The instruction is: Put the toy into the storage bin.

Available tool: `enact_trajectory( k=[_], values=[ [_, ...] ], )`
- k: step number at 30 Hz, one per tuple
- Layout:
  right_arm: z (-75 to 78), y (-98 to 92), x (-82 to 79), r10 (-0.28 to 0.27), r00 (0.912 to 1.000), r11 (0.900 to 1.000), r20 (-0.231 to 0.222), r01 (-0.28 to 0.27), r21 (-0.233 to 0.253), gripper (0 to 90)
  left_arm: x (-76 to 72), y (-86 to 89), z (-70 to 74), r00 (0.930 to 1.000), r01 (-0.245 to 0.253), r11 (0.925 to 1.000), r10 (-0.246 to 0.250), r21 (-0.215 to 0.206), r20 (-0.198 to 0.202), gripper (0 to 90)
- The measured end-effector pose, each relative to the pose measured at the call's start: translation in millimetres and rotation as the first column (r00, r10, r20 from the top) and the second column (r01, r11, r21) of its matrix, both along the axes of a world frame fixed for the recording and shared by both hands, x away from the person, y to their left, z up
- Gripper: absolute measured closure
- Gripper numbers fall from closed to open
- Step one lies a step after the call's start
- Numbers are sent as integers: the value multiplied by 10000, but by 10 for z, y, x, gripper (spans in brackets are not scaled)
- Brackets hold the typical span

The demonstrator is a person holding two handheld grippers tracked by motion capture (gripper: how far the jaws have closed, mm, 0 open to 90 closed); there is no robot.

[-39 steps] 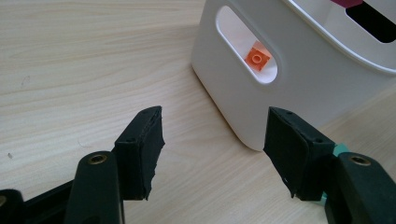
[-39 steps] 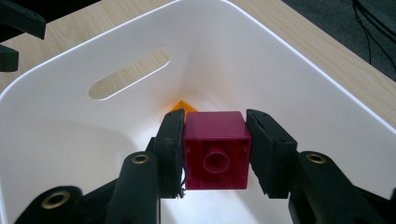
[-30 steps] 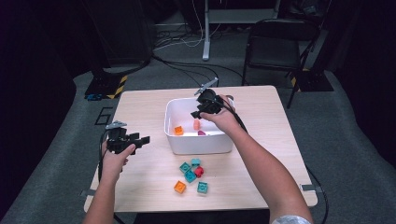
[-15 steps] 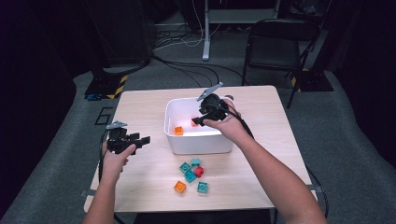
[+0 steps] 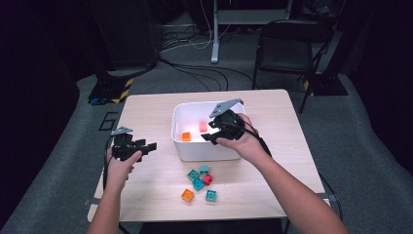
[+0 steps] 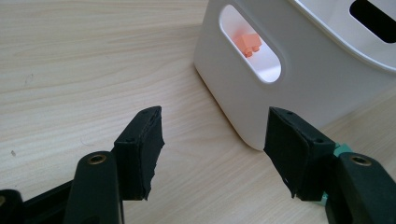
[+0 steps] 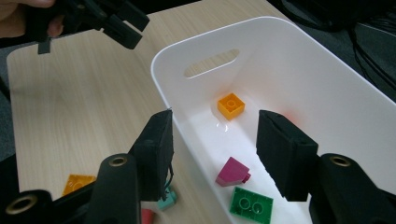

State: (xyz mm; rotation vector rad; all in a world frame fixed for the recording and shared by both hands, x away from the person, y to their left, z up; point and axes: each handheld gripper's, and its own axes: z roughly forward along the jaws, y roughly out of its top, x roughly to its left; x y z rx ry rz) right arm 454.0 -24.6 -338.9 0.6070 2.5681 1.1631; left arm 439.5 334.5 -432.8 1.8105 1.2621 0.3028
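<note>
A white bin (image 5: 195,148) stands mid-table. My right gripper (image 5: 208,132) hovers over its near right part, open and holding nothing. Between and below its fingertips (image 7: 215,140) lie an orange brick (image 7: 230,105), a magenta sloped brick (image 7: 233,172) and a green brick (image 7: 251,204) on the bin floor. My left gripper (image 5: 150,145) rests low over the table, left of the bin, open and pointing at it. In the left gripper view the bin's end wall (image 6: 303,79) is just ahead, and an orange brick (image 6: 249,43) shows through the handle slot.
Loose bricks lie in front of the bin: teal ones (image 5: 197,184), a red one (image 5: 208,179) and an orange one (image 5: 187,195). A teal brick (image 6: 343,149) peeks from behind the left gripper's right jaw. A folding chair (image 5: 287,48) stands beyond the table.
My right gripper has drawn back a little over the bin toward the near wall. The left gripper has stayed where it was.
</note>
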Motion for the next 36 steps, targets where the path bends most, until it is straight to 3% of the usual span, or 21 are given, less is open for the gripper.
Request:
enact_trajectory(
  k=[9, 13, 23, 31, 36],
  values=[
    [-95, -20, -301, 419, 9990, 9984, 158, -424, 371, 459, 1, -9, -7, 10000, 12, 10000, -11, 41, -49, 366],
    [-211, -25, -401, 460, 9984, 9988, 338, -465, 143, 460, -4, -2, -2, 10000, -3, 10000, 3, -8, -9, 366],
    [-580, -74, -534, 180, 9998, 9992, -132, -175, 369, 463, -8, -3, -4, 10000, -10, 10000, 10, -6, -43, 366],
    [-858, -108, -612, 152, 9994, 9999, -315, -150, 87, 464, -5, -14, -17, 10000, 9, 10000, -9, 85, -37, 366],
    [-1014, -116, -656, 192, 9990, 9996, -400, -184, 190, 464, -7, -27, -21, 10000, 10, 10000, -9, 89, -74, 366]
  ],
)
